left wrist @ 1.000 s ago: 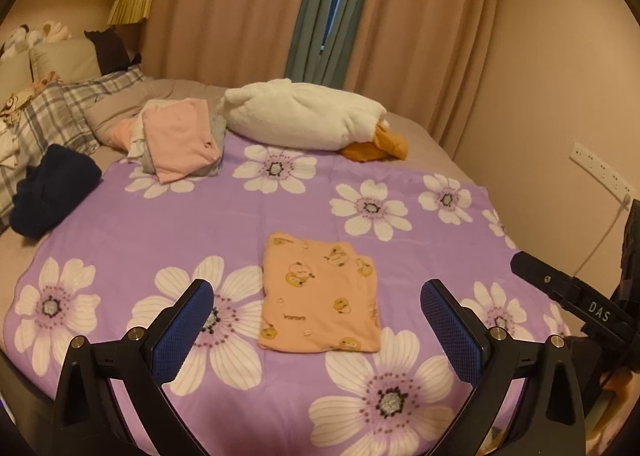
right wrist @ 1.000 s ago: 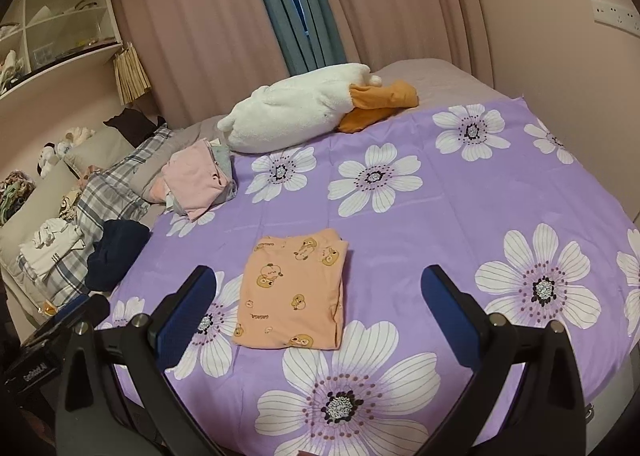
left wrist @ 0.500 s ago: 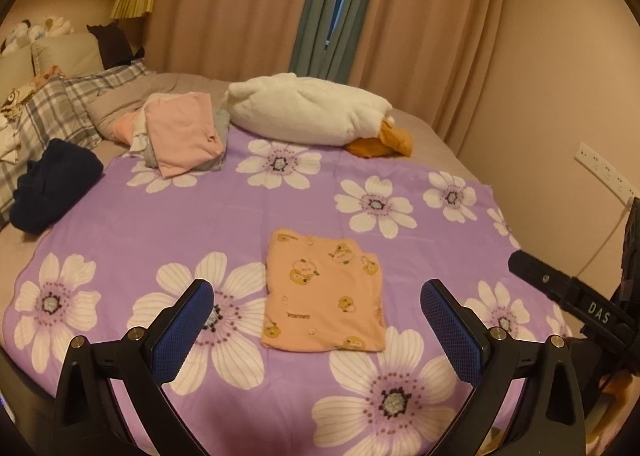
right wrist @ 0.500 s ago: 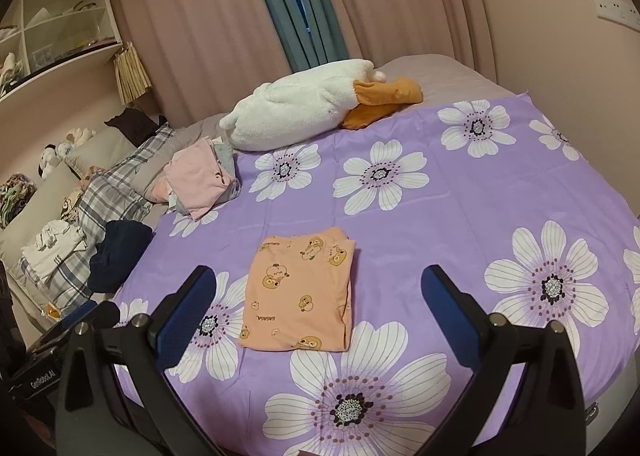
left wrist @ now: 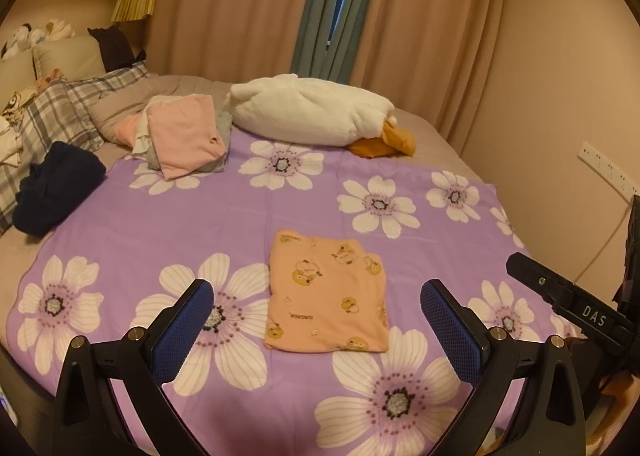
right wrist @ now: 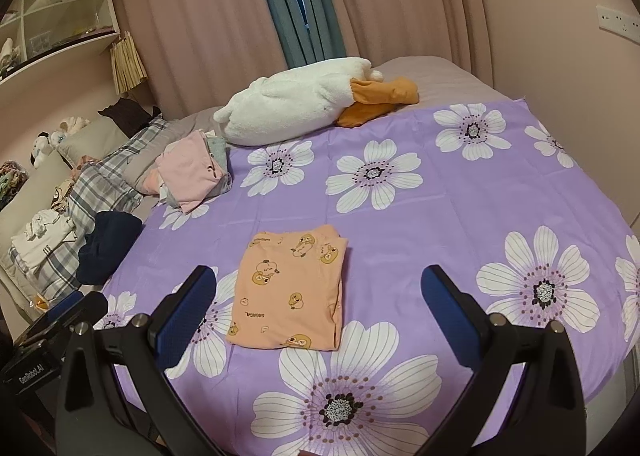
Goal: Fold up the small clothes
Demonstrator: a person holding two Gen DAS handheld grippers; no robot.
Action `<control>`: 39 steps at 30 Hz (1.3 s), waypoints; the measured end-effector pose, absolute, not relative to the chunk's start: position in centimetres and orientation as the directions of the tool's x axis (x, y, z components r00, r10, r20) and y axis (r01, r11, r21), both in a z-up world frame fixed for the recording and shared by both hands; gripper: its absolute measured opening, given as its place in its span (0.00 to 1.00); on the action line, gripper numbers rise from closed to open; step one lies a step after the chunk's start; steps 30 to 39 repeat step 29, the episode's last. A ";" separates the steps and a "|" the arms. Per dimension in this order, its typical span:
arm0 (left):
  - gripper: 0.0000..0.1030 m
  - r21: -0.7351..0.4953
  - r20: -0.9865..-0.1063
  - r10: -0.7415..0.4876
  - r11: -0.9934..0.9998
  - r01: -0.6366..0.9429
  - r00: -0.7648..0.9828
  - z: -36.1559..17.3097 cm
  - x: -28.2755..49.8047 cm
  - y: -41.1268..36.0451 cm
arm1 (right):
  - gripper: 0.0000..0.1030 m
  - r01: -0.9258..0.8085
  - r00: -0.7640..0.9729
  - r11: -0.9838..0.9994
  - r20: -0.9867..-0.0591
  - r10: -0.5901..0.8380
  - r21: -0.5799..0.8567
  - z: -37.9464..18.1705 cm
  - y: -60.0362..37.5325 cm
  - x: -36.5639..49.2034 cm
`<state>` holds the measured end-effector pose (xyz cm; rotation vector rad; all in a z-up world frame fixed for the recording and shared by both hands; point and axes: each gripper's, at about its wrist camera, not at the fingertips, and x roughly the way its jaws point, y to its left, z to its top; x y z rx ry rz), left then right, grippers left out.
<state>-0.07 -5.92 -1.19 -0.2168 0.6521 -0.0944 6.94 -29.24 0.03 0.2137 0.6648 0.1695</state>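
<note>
folded orange garment [right wrist: 290, 290] — tongs [right wrist: 318, 300] apart

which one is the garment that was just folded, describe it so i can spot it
Look at the purple flowered sheet on the bed. In its middle lies the peach garment, a flat rectangle printed with small cartoon ducks, apart from the pink clothes stack by the white plush.

Both wrist views high over bed's near edge, facing curtains, sharing the folded orange garment [left wrist: 326, 292] centrally

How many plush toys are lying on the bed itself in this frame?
1: a white plush goose with orange beak and feet lies across the far edge of the purple floral sheet, beside the pile of folded clothes. Others may be hidden among the pillows.
</note>
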 end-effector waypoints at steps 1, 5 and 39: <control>0.99 -0.229 -0.590 -0.156 0.973 0.020 0.792 -1.2 -0.1 -5.9 | 1.00 -0.086 0.775 0.965 -0.592 0.222 0.249 0.0 -29.2 6.9; 0.99 -0.232 -0.581 -0.158 0.972 0.024 0.799 -1.1 -0.5 -6.1 | 1.00 -0.093 0.774 0.965 -0.592 0.225 0.246 0.0 -29.2 6.8; 0.99 -0.211 -0.582 -0.155 0.977 0.035 0.798 -1.4 -0.5 -6.9 | 1.00 -0.082 0.778 0.970 -0.593 0.207 0.230 -0.1 -29.2 6.8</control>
